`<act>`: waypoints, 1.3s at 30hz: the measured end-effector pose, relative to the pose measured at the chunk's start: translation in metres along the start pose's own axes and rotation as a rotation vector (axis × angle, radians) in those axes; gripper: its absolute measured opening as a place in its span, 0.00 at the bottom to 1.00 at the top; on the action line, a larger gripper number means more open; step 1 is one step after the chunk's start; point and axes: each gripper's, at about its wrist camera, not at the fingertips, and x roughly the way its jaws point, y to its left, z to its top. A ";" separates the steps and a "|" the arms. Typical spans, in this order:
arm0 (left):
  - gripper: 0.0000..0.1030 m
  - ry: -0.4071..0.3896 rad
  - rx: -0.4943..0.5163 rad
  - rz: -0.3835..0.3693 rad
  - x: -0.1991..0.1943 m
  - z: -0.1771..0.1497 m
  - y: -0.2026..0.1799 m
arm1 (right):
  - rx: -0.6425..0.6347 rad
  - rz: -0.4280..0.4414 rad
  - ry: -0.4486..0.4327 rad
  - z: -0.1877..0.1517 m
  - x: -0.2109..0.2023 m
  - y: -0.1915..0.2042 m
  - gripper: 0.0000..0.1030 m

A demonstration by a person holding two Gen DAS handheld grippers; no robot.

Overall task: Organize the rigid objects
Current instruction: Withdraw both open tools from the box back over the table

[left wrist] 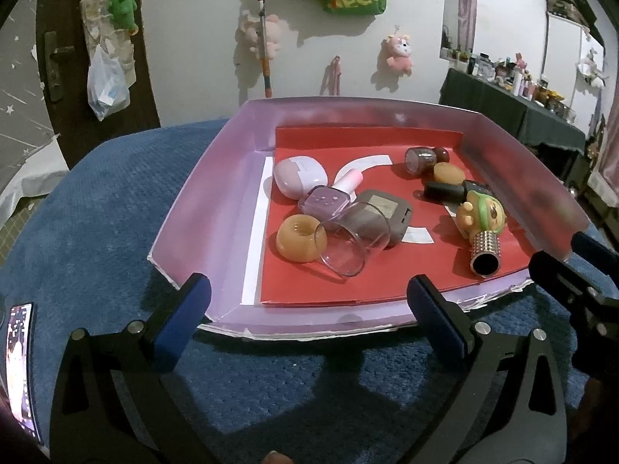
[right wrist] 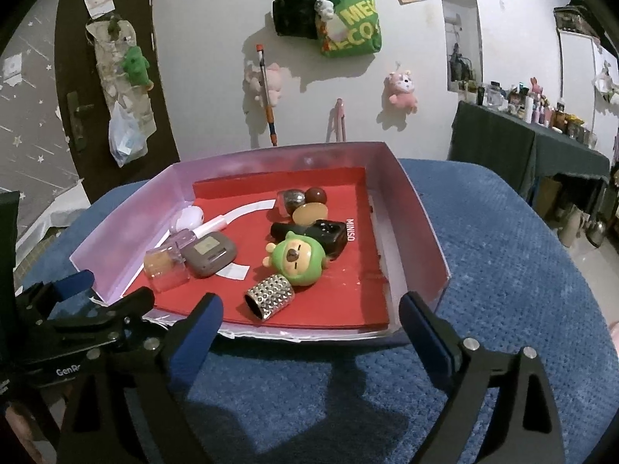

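While both grippers, left (left wrist: 305, 301) and right (right wrist: 309, 319), stood with jaws wide and empty before the tray (left wrist: 216, 178), the clear cup (left wrist: 354, 237) lay inside it, likely light, slippery; grasp across its body.

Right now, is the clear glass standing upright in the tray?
No, the clear glass lies on its side in the tray, its open mouth toward the camera, beside the orange ring.
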 end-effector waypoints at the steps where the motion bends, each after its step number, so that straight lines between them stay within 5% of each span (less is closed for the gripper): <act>1: 1.00 -0.002 0.003 0.005 -0.001 0.000 -0.001 | -0.008 0.002 0.000 0.000 0.000 0.002 0.95; 39: 1.00 0.029 0.009 0.011 0.005 0.001 0.000 | -0.028 0.011 0.027 0.002 0.004 0.007 1.00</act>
